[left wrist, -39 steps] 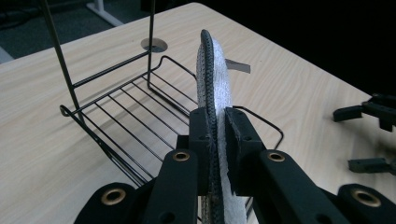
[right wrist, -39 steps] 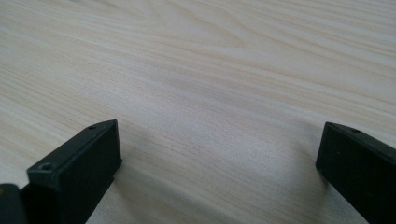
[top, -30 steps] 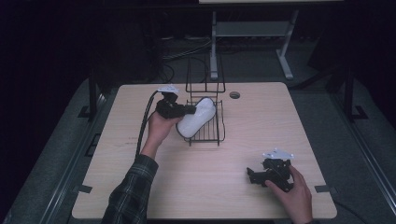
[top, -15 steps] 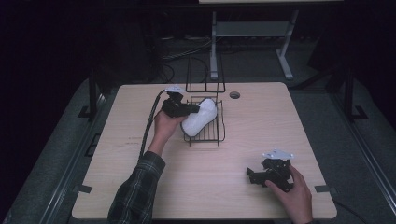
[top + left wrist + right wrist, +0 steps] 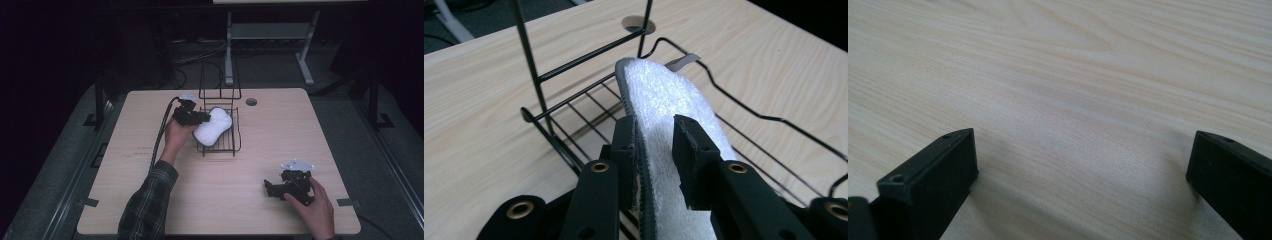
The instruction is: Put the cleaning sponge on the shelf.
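Note:
A white fleecy slipper with a grey sole edge (image 5: 214, 127) (image 5: 659, 90) lies tilted in the black wire rack (image 5: 235, 146) (image 5: 540, 78) at the back middle of the table. My left gripper (image 5: 205, 118) (image 5: 654, 131) reaches in from the rack's left side with the slipper between its jaws. The jaws have just been opening: the left pad still touches the sole edge, and the right pad stands a little off the fleece. My right gripper (image 5: 271, 188) (image 5: 1083, 165) rests open on the bare wood near the front right with nothing between its fingers.
The rack has a tall upright wire back (image 5: 220, 82). A round cable hole (image 5: 251, 101) (image 5: 639, 22) sits in the tabletop behind it. The left gripper's cable (image 5: 160, 135) runs down the table's left side. Bare wood table (image 5: 280, 135) spreads between the rack and the right hand.
The left hand has carried the slipper right and down into the rack, where it now lies lower. The right hand has stayed in place.

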Motion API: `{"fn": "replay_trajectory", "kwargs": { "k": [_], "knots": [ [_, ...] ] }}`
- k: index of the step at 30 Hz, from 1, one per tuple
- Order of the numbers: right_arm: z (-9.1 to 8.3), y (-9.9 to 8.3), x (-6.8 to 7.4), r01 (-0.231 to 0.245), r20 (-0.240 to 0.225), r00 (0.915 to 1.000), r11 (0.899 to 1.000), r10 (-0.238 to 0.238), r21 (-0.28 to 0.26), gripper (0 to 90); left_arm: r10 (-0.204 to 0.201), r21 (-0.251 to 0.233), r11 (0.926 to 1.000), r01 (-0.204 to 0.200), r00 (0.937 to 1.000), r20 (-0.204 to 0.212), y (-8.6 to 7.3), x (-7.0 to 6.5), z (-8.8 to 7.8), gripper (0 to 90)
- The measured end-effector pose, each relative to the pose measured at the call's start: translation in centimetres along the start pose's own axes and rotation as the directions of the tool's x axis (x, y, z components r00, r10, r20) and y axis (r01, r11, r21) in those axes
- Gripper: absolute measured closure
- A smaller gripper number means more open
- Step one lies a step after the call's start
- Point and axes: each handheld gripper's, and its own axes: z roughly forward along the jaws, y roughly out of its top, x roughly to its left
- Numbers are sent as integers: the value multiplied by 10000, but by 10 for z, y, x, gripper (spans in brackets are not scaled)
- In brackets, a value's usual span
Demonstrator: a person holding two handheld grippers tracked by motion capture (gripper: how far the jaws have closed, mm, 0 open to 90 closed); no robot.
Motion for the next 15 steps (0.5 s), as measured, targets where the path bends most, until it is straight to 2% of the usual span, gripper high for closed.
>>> {"fn": "replay_trajectory", "kwargs": {
  "k": [4,8,11,15],
  "knots": [
    [0,0,0,16,-3,10000,10000,-16,1,0,37,73,10000,-36,10000,-66,0,2,-3,688],
    [0,0,0,10,-6,10000,10000,-10,-8,0,122,4,9999,-122,9999,50,0,0,-8,795],
    [0,0,0,11,2,10000,10000,-11,4,0,220,-124,9997,-216,9993,290,-4,-6,-16,876],
    [0,0,0,16,0,10000,10000,-16,3,0,334,67,9994,-337,9985,444,-10,-12,-19,895]
  ]
}}
